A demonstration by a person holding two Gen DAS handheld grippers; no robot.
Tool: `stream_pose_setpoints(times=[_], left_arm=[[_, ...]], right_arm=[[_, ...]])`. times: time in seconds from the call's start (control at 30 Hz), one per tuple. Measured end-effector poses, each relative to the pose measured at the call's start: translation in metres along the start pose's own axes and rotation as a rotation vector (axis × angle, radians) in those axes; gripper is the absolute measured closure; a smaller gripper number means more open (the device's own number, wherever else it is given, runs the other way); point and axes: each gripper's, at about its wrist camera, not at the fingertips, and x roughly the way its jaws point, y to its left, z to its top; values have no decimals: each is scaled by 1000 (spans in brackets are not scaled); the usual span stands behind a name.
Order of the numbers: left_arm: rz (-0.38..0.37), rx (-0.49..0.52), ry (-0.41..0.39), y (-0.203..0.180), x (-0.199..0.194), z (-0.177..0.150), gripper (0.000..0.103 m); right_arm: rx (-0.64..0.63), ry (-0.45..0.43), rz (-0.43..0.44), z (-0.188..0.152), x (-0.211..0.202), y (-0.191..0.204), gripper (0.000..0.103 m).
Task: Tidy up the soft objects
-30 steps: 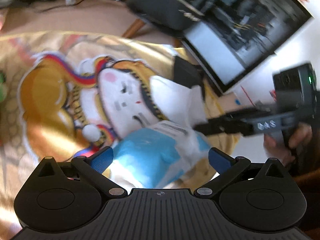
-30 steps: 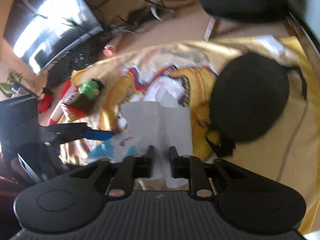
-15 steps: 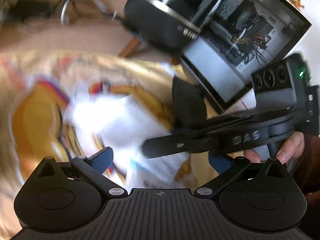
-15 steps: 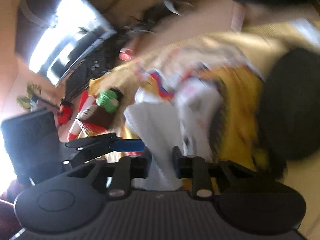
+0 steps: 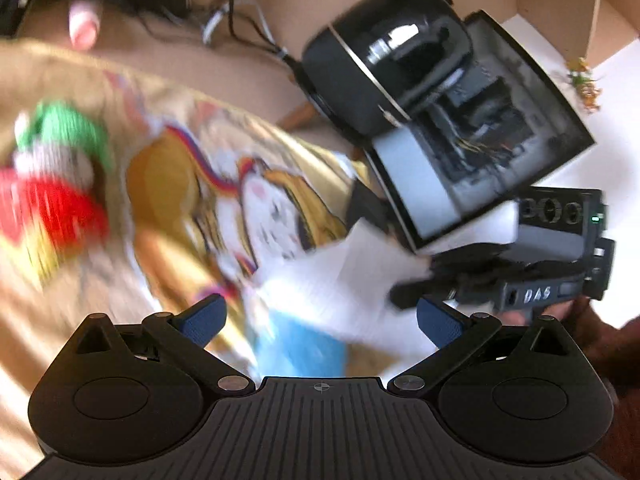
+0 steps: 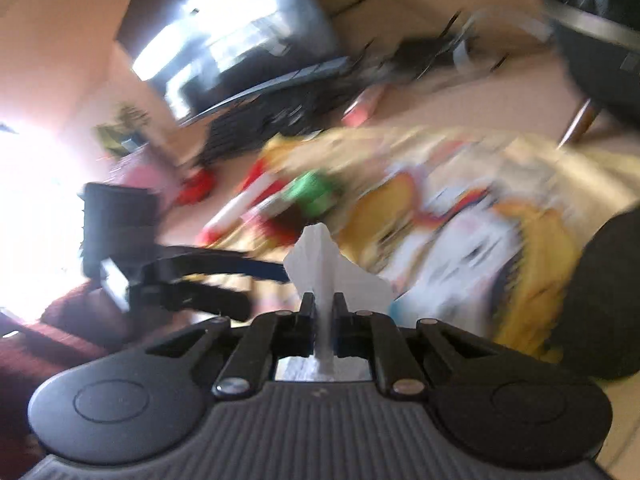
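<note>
We're early in this one, honestly. Our right hand-held gripper has its jaws closing on a pinch of the white cloth, and in the right wrist view the fabric sticks up between the fingers like a little tent, so it looks like a real grab. From the left wrist view that same cloth hangs at about 5 o'clock of the printed yellow blanket, with something blue just under it. Whether the blue bit is part of the cloth or a separate thing, we can't tell; too blurry.

Our left hand-held gripper is wide apart, nothing between its blue pads, just hovering near the cloth's lower edge.

What's left, as far as we can judge: pretty much everything. The plush toy, red and green, lies at 9 o'clock on the blanket, untouched. A black round thing sits on the blanket at 3 o'clock in the right view. Nothing looks folded or stacked yet. The bench beyond is cluttered with cables and a black appliance at 12 to 1 o'clock.

So: one soft thing gripped, none sorted. Our guess is the left side grabs another corner next for a fold.
</note>
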Motion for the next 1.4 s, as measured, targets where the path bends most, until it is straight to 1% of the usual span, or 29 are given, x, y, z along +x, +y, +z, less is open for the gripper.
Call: stream_pose_setpoints(times=[0.03,0.13,0.23,0.33,0.5,0.57,0.63,0.67,0.7,0.73,0.77,0.8,0.83,0.87,0.9,0.93,0.97,1.1,1.17,1.23,1.27,1.3,1.33,1.37,1.4], left_arm=[[-10,-17,15,1,3,-5,0],[16,-75,65,4,15,-12,0],[46,-107,114,4,25,-18,0],[54,-114,150,2,33,-24,0],[84,-126,181,-1,46,-28,0],[92,-137,186,-2,50,-28,0],[97,-144,186,-2,53,-28,0],[98,-147,187,-3,54,-28,0],[101,-148,189,-4,56,-29,0],[105,-146,189,-5,57,-29,0],[109,-145,188,-6,57,-29,0],[111,-144,185,-7,57,-29,0],[111,-146,180,-7,57,-29,0],[108,-150,174,-7,57,-28,0],[106,-154,171,-6,58,-27,0],[103,-157,167,-6,59,-26,0],[102,-155,166,-6,61,-25,0],[105,-144,160,-7,65,-21,0],[100,-136,151,-7,66,-20,0],[94,-133,138,-7,66,-19,0],[104,-118,130,-9,65,-18,0],[116,-102,121,-11,64,-17,0],[136,-56,98,-16,59,-16,0],[162,0,65,-22,54,-12,0],[187,57,31,-28,49,-8,0]], right_arm=[[-10,30,11,-5,9,3,94],[-52,81,-55,-10,27,6,94],[-63,67,-153,-9,20,-8,94],[-37,52,-235,-10,7,-31,94],[-52,43,-372,-6,4,-55,94],[-84,21,-427,-3,1,-58,94],[-124,4,-471,0,-6,-59,88],[-132,-12,-485,3,-10,-58,75],[-137,-29,-496,6,-15,-58,58],[-146,-57,-512,9,-21,-55,54],[-167,-98,-528,13,-29,-48,54],[-186,-128,-520,16,-37,-42,54],[-179,-135,-464,20,-42,-38,53],[-166,-137,-398,23,-47,-35,46],[-118,-115,-302,27,-46,-35,36],[-68,-81,-234,28,-40,-37,34],[-22,-27,-186,28,-26,-40,34],[15,125,-212,22,32,-50,35],[55,173,-167,19,49,-55,35],[104,200,-134,17,58,-60,34],[113,198,-124,17,60,-61,36],[96,180,-119,19,57,-59,43],[74,159,-115,21,54,-56,48],[51,130,-109,23,49,-52,56],[28,96,-101,27,42,-47,56]])
